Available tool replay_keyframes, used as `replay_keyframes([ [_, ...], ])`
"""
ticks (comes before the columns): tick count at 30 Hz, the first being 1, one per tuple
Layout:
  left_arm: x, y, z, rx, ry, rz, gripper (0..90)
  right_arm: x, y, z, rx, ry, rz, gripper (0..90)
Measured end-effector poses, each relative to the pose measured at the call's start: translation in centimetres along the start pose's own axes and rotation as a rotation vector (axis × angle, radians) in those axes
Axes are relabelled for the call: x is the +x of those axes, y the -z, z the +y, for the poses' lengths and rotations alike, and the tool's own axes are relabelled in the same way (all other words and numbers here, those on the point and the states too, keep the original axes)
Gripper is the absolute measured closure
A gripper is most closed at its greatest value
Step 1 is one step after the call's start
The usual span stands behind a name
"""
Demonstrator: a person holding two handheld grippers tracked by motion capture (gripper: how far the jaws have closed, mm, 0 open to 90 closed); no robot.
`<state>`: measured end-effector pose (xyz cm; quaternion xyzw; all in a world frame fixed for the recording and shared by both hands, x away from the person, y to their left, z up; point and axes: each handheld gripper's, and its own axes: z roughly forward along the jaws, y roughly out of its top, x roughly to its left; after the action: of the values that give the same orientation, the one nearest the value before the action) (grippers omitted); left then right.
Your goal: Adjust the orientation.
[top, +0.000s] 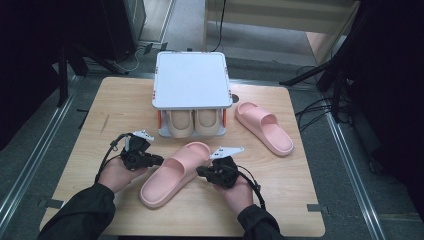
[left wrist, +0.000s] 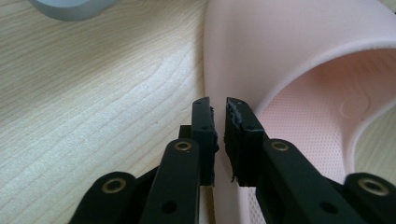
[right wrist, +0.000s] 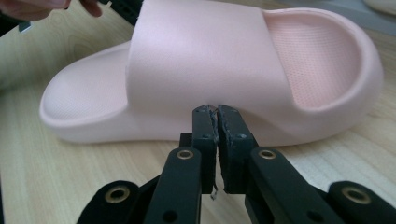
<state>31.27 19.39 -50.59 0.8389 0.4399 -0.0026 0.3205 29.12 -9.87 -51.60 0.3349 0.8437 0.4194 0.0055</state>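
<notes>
A pale pink slide sandal lies diagonally between clenched, empty left tongs and right tongs; a shoe rack stands behind.

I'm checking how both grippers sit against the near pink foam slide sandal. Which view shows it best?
The high view: the whole pink foam slide sandal lies between both grippers. The right gripper view gives its side and strap; the left gripper view, part of its strap and footbed.

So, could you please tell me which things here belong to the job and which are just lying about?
In the job:
near pink foam slipper
left tongs
right tongs

Lying about:
second pink slipper
white shoe rack
beige slippers inside it
</notes>
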Motion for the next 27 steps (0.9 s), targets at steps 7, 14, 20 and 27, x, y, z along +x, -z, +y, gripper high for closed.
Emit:
replay_keyframes([
  [7, -1.3, 0.4, -0.8, 0.01, -0.017, -0.022, 82.4, -0.6, -0.4, 0.4, 0.013, -0.008, -0.015, 86.9],
  [14, -1.9, 0.7, -1.7, 0.002, -0.005, -0.02, 82.4, -0.9, -0.8, 1.1, 0.028, 0.003, -0.01, 86.9],
  [20, -2.4, 0.8, -2.2, 0.001, 0.009, -0.061, 82.4, -1.2, -1.1, 1.7, 0.034, 0.007, -0.016, 86.4],
  [27, -1.4, 1.4, -2.2, -0.042, 0.04, -0.063, 78.4, -2.1, -0.9, 1.9, 0.032, 0.018, -0.022, 81.3],
])
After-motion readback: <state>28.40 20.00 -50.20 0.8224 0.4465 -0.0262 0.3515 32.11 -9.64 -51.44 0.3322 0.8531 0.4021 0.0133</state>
